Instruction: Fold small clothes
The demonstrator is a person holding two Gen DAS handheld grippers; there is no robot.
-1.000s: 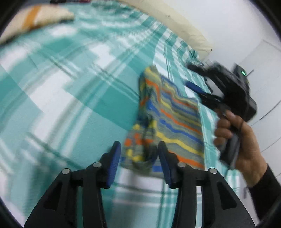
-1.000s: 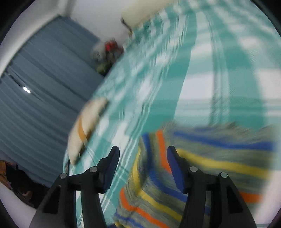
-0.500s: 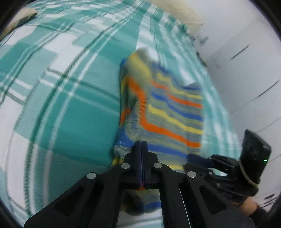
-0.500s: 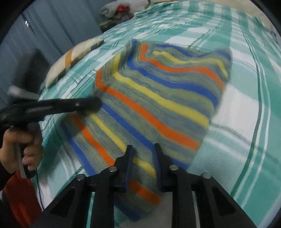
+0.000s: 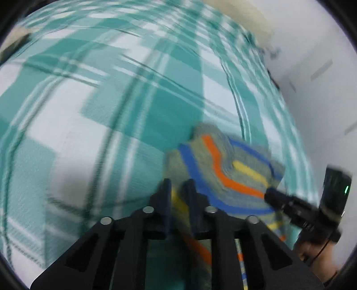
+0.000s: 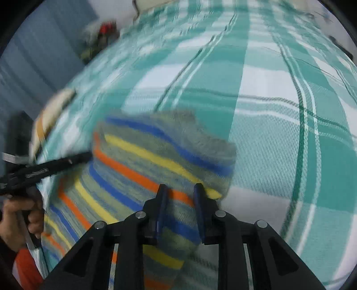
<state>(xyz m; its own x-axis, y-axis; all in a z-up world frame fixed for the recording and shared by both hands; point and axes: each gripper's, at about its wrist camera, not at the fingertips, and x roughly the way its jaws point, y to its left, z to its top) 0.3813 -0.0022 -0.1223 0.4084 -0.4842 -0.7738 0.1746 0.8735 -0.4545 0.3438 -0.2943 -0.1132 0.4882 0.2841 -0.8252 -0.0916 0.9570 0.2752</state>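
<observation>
A small striped knit garment in blue, orange, yellow and grey lies on the teal plaid bed sheet, its near edge lifted and doubled over the rest. My left gripper has one corner between its fingers. Its jaws are opening, and cloth still fills the gap. In the right wrist view the garment hangs from my right gripper, which is shut on the other corner. Each gripper shows in the other's view, the right gripper at the cloth's right edge, the left gripper at its left.
A cream and orange pillow lies at the bed's left side, with a heap of clothes and a blue curtain beyond. A cream pillow sits at the head of the bed. White wall panels run along the right.
Both grippers went from open above the flat garment to closed on its near edge. They have since carried that edge up and forward over the rest of the cloth.
</observation>
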